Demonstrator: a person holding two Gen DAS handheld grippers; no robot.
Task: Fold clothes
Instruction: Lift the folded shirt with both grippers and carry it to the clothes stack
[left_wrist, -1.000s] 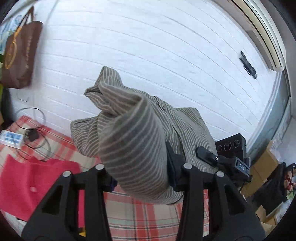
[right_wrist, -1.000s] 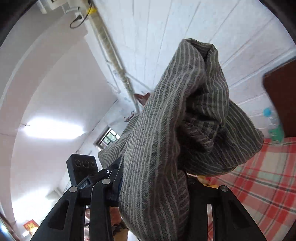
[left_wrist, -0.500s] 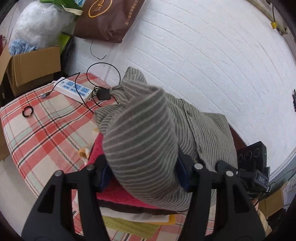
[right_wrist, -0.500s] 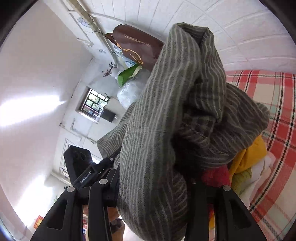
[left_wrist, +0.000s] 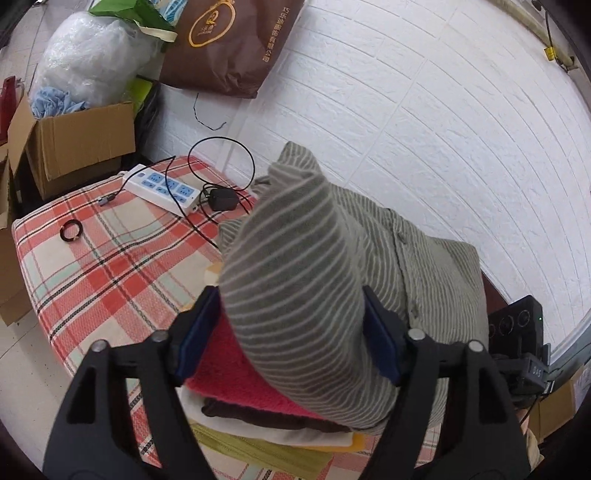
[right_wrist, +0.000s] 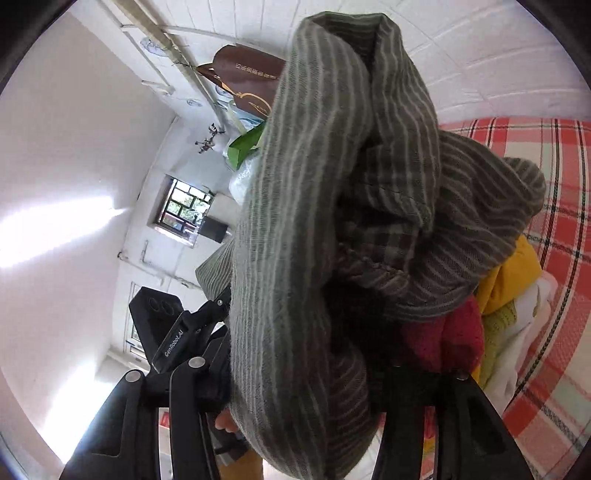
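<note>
The brown bag (left_wrist: 225, 44) at the top of the left wrist view carries a gold ring emblem and a column of small gold characters too small to read. In the right wrist view the other gripper's body at lower left reads "GenRobot.AI" in white. A small display at the right edge of the left wrist view shows digits too blurred to read.

The left gripper (left_wrist: 291, 343) has its jaws opening, blue pads spread on either side of a bunched fold of the striped shirt (left_wrist: 424, 280); the cloth fills the gap between them, and the right pad looks to touch it. The right gripper (right_wrist: 295, 373) is also opening, with a thick roll of the same shirt between its 2 black fingers; its pads are hidden by fabric, so contact cannot be told.

The shirt rests in the centre of both views on a stack of folded clothes (left_wrist: 258, 391), red on top, lying on the plaid bench (left_wrist: 96, 269). A white power strip (left_wrist: 162, 188) sits at the bench's far edge, left of the shirt.
</note>
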